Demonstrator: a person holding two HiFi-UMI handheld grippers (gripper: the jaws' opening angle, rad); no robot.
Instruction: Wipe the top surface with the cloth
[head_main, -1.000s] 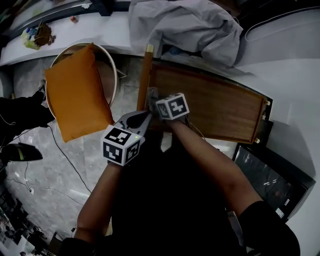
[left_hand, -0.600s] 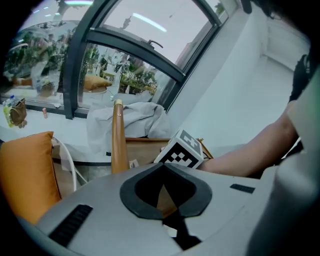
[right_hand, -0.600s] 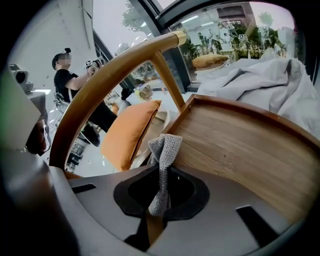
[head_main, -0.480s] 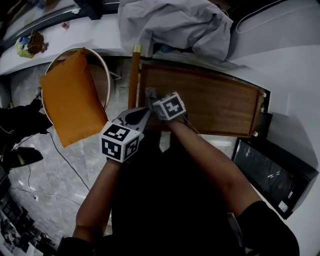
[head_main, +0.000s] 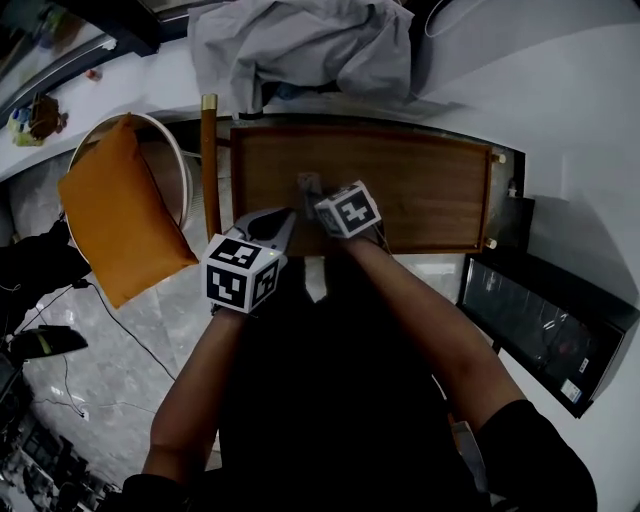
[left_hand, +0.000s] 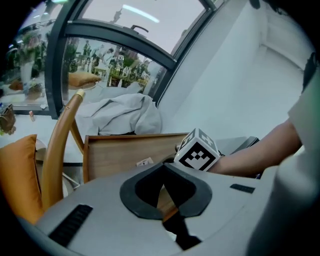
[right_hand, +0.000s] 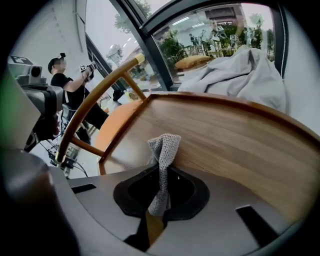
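The brown wooden table top (head_main: 420, 185) lies lengthways ahead of me. A small grey knitted cloth (head_main: 308, 187) rests on its near left part, with my right gripper (head_main: 318, 205) shut on it. In the right gripper view the cloth (right_hand: 163, 149) stands up twisted from between the jaws of the right gripper (right_hand: 161, 175), its end touching the table top (right_hand: 240, 145). My left gripper (head_main: 283, 226) hovers at the table's near edge just left of the right one, shut with nothing in it. The left gripper view shows the left gripper (left_hand: 162, 169) with its tips together and the right gripper's marker cube (left_hand: 198, 151) beyond.
A wooden chair (head_main: 209, 165) with an orange cushion (head_main: 115, 215) stands left of the table. Crumpled grey fabric (head_main: 300, 45) is heaped on the white ledge behind it. A black flat panel (head_main: 540, 320) lies at the right. A person (right_hand: 75, 85) stands far left in the right gripper view.
The right gripper has carried the cloth rightward along the table's near part, away from the left corner. The left gripper has followed beside it. Both stay shut.
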